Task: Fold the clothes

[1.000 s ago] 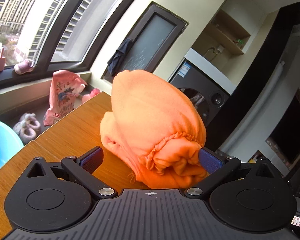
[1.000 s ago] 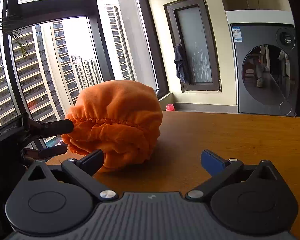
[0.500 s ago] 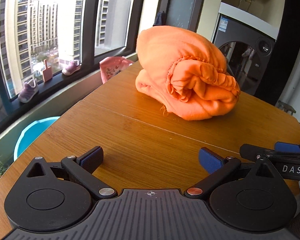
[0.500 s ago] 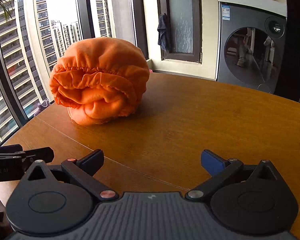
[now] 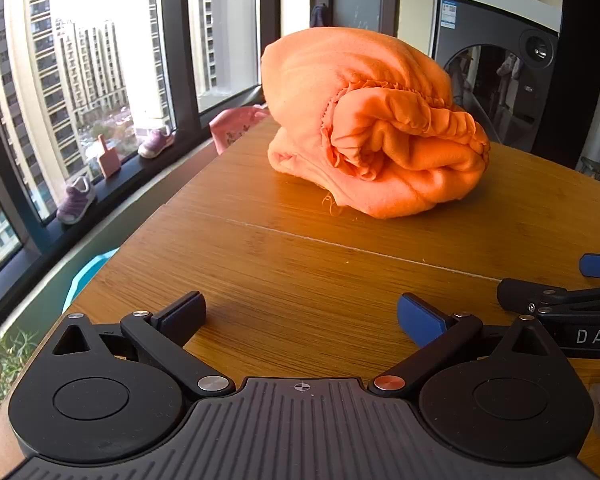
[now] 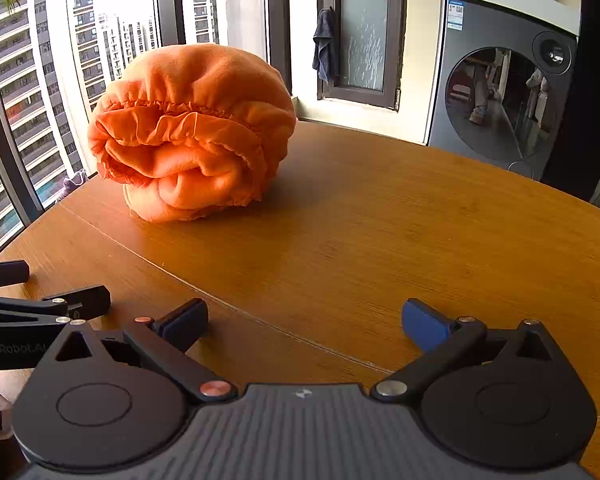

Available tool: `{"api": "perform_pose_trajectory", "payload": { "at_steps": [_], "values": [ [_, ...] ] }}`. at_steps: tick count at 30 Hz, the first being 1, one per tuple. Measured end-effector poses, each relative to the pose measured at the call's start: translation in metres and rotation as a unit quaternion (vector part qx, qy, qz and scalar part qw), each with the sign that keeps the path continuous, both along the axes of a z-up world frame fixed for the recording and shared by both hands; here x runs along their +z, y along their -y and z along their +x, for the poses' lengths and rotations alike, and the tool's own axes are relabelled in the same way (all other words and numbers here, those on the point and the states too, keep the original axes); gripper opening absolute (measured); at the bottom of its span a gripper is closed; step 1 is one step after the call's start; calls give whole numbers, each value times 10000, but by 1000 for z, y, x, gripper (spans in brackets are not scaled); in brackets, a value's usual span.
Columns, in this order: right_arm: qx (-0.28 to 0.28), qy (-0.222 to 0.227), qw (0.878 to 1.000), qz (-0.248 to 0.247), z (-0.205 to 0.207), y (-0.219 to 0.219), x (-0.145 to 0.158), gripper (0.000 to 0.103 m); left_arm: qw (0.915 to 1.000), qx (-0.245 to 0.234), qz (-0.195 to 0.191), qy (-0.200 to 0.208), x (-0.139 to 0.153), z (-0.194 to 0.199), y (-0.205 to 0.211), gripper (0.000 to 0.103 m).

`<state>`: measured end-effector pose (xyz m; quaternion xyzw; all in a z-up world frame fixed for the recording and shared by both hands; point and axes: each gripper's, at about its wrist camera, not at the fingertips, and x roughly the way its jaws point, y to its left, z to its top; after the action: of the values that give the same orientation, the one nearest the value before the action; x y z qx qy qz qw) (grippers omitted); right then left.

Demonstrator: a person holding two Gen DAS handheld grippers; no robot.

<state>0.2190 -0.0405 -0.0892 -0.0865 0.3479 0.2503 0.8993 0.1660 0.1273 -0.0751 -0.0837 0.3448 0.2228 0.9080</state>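
Observation:
An orange garment [image 5: 372, 128] lies rolled into a thick bundle on the wooden table [image 5: 300, 264], its gathered elastic hem facing the cameras. The right wrist view shows the same orange garment [image 6: 192, 132] at the table's far left. My left gripper [image 5: 300, 312] stands open over bare wood, well short of the bundle, with nothing between its fingers. My right gripper [image 6: 304, 320] is open too and holds nothing. Each gripper appears at the edge of the other's view: the right one [image 5: 560, 296] and the left one [image 6: 48, 304].
Tall windows [image 5: 100, 60] run along the left, with small shoes [image 5: 76, 200] on the sill. A pink bag [image 5: 236, 128] sits beyond the table's far edge, a blue tub [image 5: 84, 276] below its left edge. A washing machine [image 6: 500, 96] stands behind the table.
Both grippers have drawn back from the orange bundle toward the near table edge. One second ago the left gripper's fingers were around the bundle; now it lies free on the table.

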Motion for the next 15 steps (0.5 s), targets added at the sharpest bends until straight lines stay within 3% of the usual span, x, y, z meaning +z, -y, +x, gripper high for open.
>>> {"api": "perform_pose_trajectory", "payload": {
  "at_steps": [15],
  "values": [
    [10, 5, 10000, -22, -1, 2, 0, 103, 10000, -2, 8, -11, 1, 1, -1, 103]
  ]
}}
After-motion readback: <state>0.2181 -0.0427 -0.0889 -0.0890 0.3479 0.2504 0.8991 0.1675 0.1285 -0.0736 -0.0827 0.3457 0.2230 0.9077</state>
